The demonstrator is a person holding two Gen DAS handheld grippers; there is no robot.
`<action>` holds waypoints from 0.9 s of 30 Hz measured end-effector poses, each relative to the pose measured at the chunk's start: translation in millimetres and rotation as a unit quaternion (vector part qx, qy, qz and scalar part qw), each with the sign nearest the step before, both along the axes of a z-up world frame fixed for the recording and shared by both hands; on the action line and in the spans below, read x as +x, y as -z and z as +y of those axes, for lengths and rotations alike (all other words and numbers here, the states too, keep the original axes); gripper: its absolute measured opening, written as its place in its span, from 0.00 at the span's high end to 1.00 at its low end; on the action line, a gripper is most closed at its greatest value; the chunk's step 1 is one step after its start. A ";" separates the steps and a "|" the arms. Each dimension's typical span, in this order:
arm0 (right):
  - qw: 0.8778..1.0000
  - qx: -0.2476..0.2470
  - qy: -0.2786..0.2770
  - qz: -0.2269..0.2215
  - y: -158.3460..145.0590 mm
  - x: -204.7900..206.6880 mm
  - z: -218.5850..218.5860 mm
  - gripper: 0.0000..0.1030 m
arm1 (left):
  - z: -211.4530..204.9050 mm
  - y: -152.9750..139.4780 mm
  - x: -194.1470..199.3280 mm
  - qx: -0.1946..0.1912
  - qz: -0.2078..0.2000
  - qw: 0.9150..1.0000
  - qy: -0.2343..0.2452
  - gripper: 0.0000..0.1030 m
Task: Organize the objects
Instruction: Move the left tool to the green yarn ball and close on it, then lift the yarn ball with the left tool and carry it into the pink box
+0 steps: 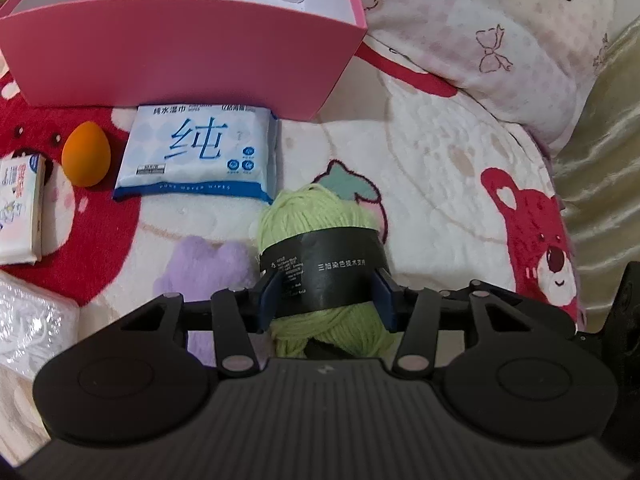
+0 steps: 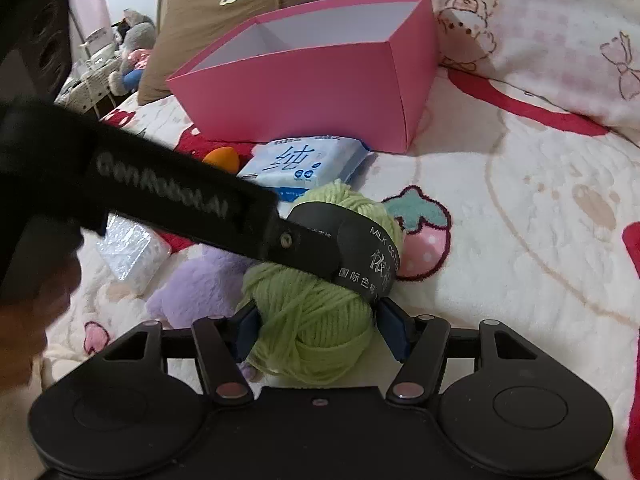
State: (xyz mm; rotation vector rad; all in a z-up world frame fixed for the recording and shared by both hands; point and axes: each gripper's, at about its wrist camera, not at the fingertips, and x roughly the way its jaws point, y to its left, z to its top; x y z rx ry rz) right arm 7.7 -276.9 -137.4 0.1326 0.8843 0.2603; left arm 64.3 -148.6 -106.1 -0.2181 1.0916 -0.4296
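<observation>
Both tools on the green yarn ball, lower centre of both frames, on the bed blanket. Left tool clamps its black label band; right tool pinches the yarn end. Pink box upper left.

Both views are evenly lit by soft indoor light, with only faint shadows under the yarn. Fisheye bending curves the edges, and the left gripper's arm crossing the right view is blurred.
</observation>
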 end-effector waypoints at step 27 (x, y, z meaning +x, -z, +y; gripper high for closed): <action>0.999 0.001 -0.020 -0.041 -56.8 -21.4 5.1 0.42 | 9.9 -66.3 -23.9 -0.020 -0.004 1.000 0.003 0.49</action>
